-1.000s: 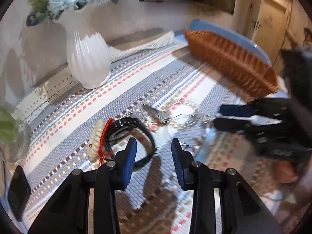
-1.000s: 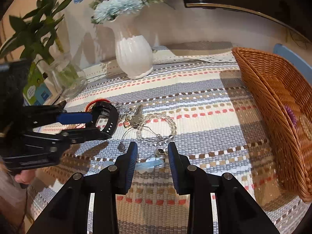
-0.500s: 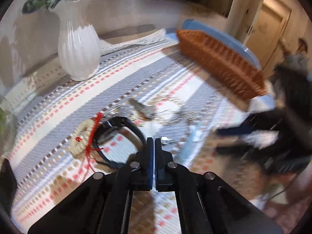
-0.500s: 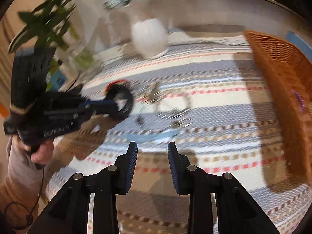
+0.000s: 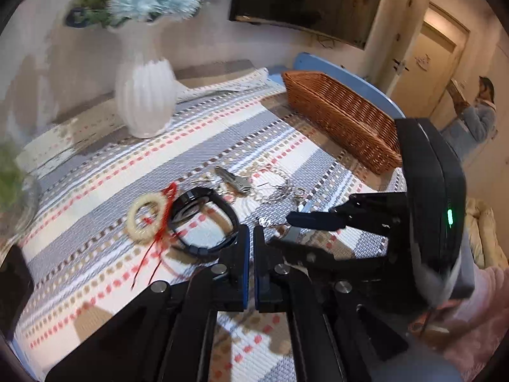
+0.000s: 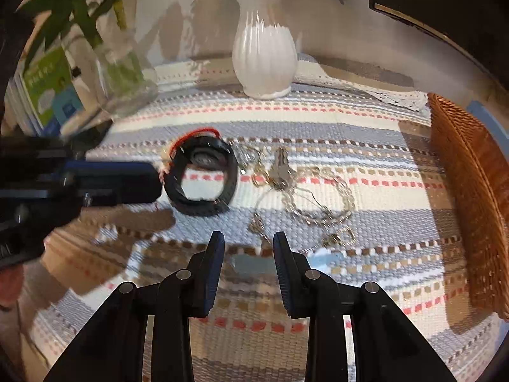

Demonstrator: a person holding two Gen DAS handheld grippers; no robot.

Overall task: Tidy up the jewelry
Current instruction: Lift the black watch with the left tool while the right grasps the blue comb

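Left gripper pinched shut on the black watch strap's near loop, basket far right; right view: right gripper parted, empty, pale blue clip lying crosswise just ahead between its jaws.

You have a black watch lying on its side on the striped cloth, strap looped. Just behind it lies a cream bead bracelet with red cord. To its right lie 1 key and a tangled clear bead chain, possibly 2 pieces.
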